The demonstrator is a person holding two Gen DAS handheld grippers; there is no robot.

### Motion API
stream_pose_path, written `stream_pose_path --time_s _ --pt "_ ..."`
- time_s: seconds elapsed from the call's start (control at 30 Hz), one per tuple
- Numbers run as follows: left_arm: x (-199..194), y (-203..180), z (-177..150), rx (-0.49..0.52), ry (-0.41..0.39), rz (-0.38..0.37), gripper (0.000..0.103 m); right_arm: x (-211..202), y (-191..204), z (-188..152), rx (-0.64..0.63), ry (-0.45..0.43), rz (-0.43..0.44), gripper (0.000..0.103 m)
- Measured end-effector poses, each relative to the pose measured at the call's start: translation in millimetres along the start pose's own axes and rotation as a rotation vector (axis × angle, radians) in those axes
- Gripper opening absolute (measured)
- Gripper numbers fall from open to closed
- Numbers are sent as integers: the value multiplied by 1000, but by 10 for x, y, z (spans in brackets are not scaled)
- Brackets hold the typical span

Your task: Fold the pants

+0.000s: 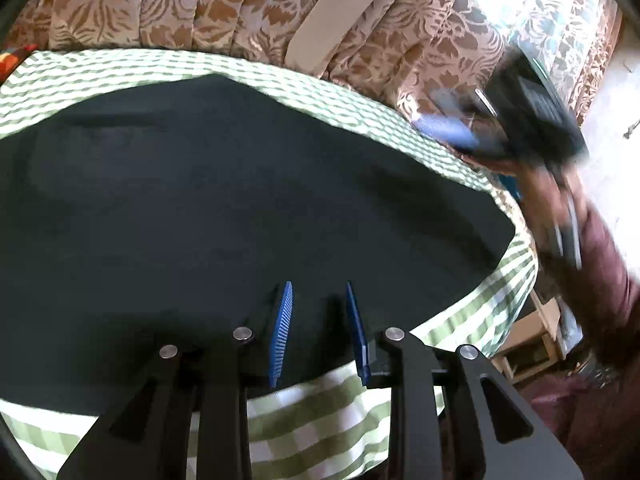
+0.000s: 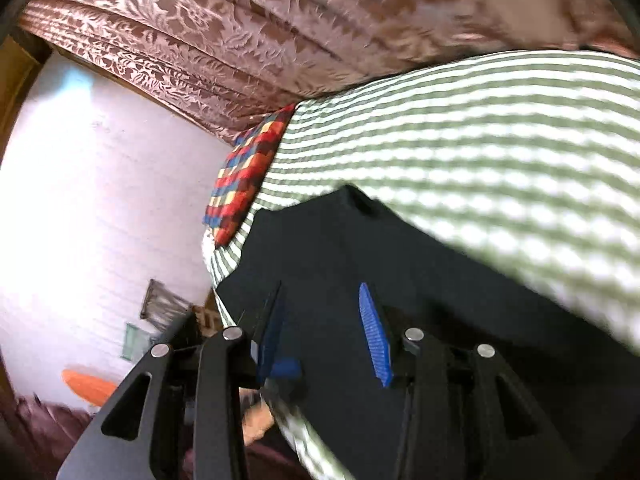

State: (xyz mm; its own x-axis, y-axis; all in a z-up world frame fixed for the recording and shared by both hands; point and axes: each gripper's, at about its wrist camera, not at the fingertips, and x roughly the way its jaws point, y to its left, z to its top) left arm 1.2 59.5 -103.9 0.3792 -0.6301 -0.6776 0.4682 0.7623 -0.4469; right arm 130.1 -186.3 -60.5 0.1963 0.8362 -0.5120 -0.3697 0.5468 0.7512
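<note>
Dark pants [image 1: 224, 200] lie flat on a green-and-white checked cloth [image 1: 328, 412], filling most of the left wrist view. My left gripper [image 1: 318, 292] is open above the pants' near edge, with nothing between its blue pads [image 1: 282, 332]. My right gripper [image 1: 448, 120] shows blurred at the upper right of that view, held in the air beyond the cloth's right edge. In the right wrist view the right gripper [image 2: 322, 292] is open over a corner of the pants [image 2: 360, 264], empty.
Brown floral curtains [image 1: 168, 4] hang behind the checked surface. A red, blue and yellow checked cushion [image 2: 248, 176] lies at the cloth's far end. A pale wall [image 2: 100, 184] and a wooden stool [image 1: 532, 344] stand beside it. The person's maroon sleeve [image 1: 608, 280] is at the right.
</note>
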Motion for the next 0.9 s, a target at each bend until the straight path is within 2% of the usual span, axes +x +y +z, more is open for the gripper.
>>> stream_pose_path --time_s 0.07,0.2,0.3,0.47,0.5,0.53,0.57,0.63,0.7,0.8,0.9 --pt "-18 37 -39 -12 -3 -14 26 315 -62 286 12 42 9 39" --pt "-31 114 -49 -45 -6 -53 26 760 -220 584 25 132 -20 40" --pt "-28 149 -47 -46 -2 -71 26 982 -238 637 -1 202 17 40" --pt "-37 199 -61 -52 2 -92 26 1187 -236 674 -14 247 51 41" --pt "-41 202 -66 -52 2 -93 26 1229 -257 694 -10 249 63 41" --pt "-43 207 -70 -54 1 -95 26 1265 -254 717 -8 241 69 35" --pt "-45 214 -74 -56 0 -96 26 1268 -222 749 -14 208 56 18" --pt "-46 212 -77 -65 -2 -93 26 1187 -111 817 -33 107 56 6" --pt "-43 231 -92 -85 -8 -84 26 1157 -125 852 -24 47 36 5" --pt "-28 279 -104 -115 -9 -90 26 1337 -197 797 -59 94 -92 5" --pt "-21 256 -99 -107 -4 -79 26 1403 -335 747 -30 118 -120 5"
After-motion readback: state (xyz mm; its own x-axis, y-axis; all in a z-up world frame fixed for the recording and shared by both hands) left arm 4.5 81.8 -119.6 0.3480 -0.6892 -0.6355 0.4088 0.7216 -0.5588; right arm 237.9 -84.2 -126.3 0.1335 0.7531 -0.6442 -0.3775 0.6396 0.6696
